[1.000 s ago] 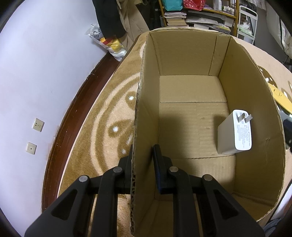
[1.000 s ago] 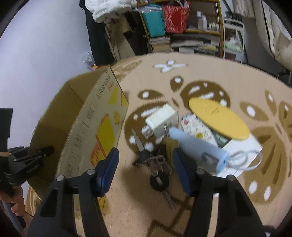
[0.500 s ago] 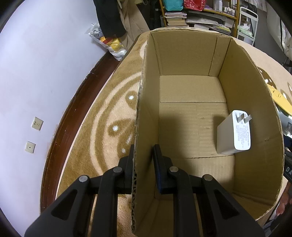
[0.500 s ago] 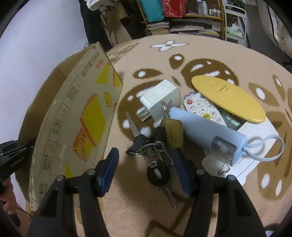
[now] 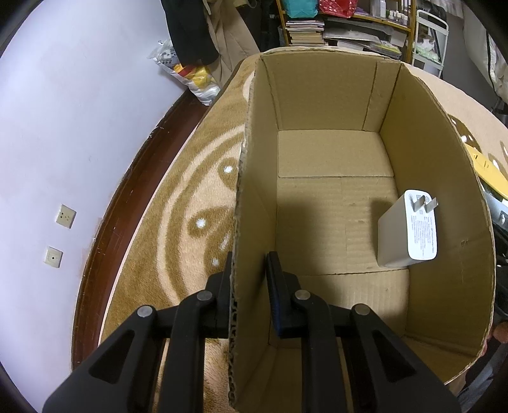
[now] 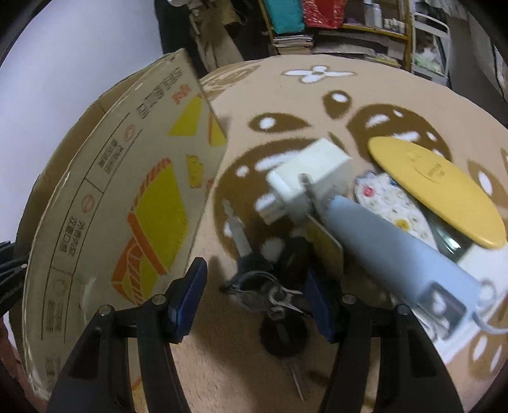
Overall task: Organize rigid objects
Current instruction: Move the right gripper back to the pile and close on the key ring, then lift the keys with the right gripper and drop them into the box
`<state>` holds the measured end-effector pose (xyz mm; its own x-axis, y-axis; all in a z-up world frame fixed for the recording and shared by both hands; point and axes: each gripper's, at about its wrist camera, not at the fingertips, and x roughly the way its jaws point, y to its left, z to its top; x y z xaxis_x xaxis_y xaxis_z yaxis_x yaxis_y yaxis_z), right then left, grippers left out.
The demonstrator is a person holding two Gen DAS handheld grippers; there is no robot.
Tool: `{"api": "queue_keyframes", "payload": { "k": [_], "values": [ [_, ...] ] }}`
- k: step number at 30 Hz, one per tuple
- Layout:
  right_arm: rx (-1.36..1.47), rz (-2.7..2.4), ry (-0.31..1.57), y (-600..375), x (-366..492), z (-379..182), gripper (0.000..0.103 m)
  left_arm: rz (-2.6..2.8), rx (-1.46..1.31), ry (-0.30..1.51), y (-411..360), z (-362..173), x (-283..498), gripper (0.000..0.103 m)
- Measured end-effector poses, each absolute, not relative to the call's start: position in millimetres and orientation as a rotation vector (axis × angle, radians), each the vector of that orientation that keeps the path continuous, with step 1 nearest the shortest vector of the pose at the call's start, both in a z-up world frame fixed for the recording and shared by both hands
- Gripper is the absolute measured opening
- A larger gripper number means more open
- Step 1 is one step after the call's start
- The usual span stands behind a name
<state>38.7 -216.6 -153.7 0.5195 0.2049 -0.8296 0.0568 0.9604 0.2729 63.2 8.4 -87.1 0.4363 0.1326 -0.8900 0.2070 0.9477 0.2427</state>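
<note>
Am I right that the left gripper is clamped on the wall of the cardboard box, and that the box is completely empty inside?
Not quite: the left gripper is indeed clamped on the cardboard box wall, but the box is not empty. The left wrist view shows a white charger inside, by the far side wall.

Left claw clamping box wall

A lived-in room of a home. A tan carpet with brown swirls and white spots covers the floor up to a dark wooden skirting board and a pale wall with two sockets. At the back stand crowded shelves of stacked books, bottles and bright bags, with dark clothing hanging beside them.
</note>
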Motion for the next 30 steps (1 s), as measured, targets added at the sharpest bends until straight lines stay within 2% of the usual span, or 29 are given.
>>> {"api": "queue_keyframes", "payload": {
  "k": [5, 10, 13, 14, 15, 22, 30],
  "values": [
    [0.240, 0.088, 1.029, -210.7, 38.9, -160.3, 0.064, -0.046, 0.345, 1.124, 7.1, -87.5, 62.9, 0.018],
    [0.242, 0.084, 1.022, -215.0, 37.2, -162.7, 0.056, -0.044, 0.355, 1.125, 4.6, -88.2, 62.7, 0.018],
    [0.243, 0.073, 1.026, -218.2, 35.4, -164.1, 0.045, -0.044, 0.356, 1.124, 3.9, -88.2, 62.4, 0.018],
    [0.242, 0.065, 1.027, -221.7, 28.8, -164.7, 0.034, -0.043, 0.357, 1.124, 3.7, -88.3, 62.6, 0.018],
    [0.248, 0.055, 1.028, -224.3, 28.4, -164.7, 0.032, -0.043, 0.358, 1.125, 3.3, -88.4, 62.7, 0.018],
    [0.297, 0.050, 1.015, -231.1, 29.4, -154.7, 0.030, -0.043, 0.355, 1.126, 2.8, -88.6, 63.0, 0.018],
    [0.358, 0.076, 0.910, -232.6, 17.5, -124.3, 0.030, -0.042, 0.357, 1.127, 2.9, -88.8, 63.4, 0.018]
  ]
}}
